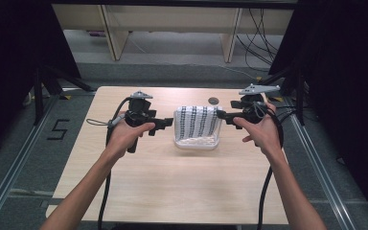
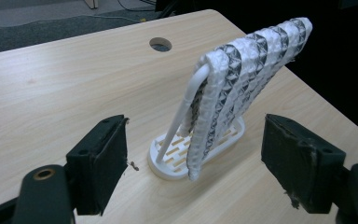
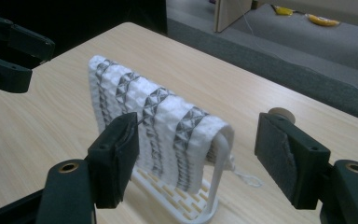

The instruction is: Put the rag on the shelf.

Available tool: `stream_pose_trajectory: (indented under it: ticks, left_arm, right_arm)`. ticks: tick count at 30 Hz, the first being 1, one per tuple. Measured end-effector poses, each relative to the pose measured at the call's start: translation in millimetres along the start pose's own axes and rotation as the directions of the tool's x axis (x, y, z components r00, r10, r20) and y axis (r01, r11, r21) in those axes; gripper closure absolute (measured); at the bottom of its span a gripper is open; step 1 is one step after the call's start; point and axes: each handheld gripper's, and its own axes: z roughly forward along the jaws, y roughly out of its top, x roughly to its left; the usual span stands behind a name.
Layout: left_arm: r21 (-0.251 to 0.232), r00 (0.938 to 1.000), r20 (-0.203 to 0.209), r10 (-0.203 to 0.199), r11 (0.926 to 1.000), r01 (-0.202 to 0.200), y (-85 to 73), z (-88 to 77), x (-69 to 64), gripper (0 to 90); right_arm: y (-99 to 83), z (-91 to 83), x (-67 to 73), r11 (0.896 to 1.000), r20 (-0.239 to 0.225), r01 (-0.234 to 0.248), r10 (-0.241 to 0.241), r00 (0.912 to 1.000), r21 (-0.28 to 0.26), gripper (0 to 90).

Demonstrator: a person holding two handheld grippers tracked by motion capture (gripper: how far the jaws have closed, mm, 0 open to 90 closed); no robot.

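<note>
Towel (image 1: 197, 122) draped over white rack (image 1: 196, 142), mid-table, long axis running side to side between both grippers. Left gripper (image 1: 168, 122) just beside its left end, right gripper (image 1: 219, 114) at its right end; both jaws wide, nothing pinched. Right looks nearer.

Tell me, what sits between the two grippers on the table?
In the high view, a striped cloth draped over a white rack stands between the left gripper and right gripper.

Cloth (image 1: 197, 121) draped over rack (image 1: 196, 142), mid-table (image 1: 172, 191), between left gripper (image 1: 169, 122) and right gripper (image 1: 219, 114).
</note>
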Motion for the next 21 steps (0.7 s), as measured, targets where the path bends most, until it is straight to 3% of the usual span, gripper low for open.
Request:
stream_pose_trajectory:
  ticks: [5,10,11,12,14,15,18,21]
  left_arm:
    - [0.005,0.9998,0.009,0.015,0.9999,-0.016,-9.7,-2.4,-2.4,21.6]
    - [-0.009,0.9998,0.015,0.017,0.9998,-0.016,-20.1,-6.6,-6.7,21.4]
    - [0.000,0.9994,0.009,0.035,0.9994,-0.035,-21.7,-8.3,-6.7,21.4]
    - [-0.006,0.9995,0.016,0.028,0.9996,-0.028,-23.5,-8.5,-7.8,21.3]
    - [0.000,0.9989,0.008,0.046,0.9989,-0.046,-26.9,-10.7,-8.7,21.3]
    - [0.000,0.9987,0.012,0.049,0.9988,-0.049,-28.5,-11.3,-8.9,21.3]
    - [-0.019,0.9992,0.015,0.038,0.9991,-0.038,-32.9,-12.5,-10.5,21.3]
    - [-0.014,0.9984,0.028,0.048,0.9988,-0.048,-37.7,-15.3,-10.1,21.3]
  right_arm:
    - [-8.5,-1.9,6.1,1.000,0.016,0.013,-0.013,0.9998,0.004,31.7]
    - [-18.2,-5.2,10.5,1.000,-0.008,0.011,-0.011,0.9999,0.001,31.6]
    - [-19.9,-4.1,10.7,1.000,-0.008,0.018,-0.019,0.9998,-0.017,31.6]
    - [-20.9,-5.6,10.1,1.000,-0.011,0.030,-0.030,0.9995,-0.006,31.5]
    - [-24.6,-5.2,12.1,1.000,-0.014,0.013,-0.013,0.9998,-0.013,31.4]
    - [-25.7,-5.5,10.7,0.999,-0.014,0.041,-0.041,0.9990,-0.015,31.4]
    - [-30.8,-5.4,13.6,1.000,-0.012,0.005,-0.005,0.9999,-0.019,31.3]
    - [-35.0,-7.8,14.2,1.000,-0.019,0.009,-0.009,0.9998,-0.019,31.1]
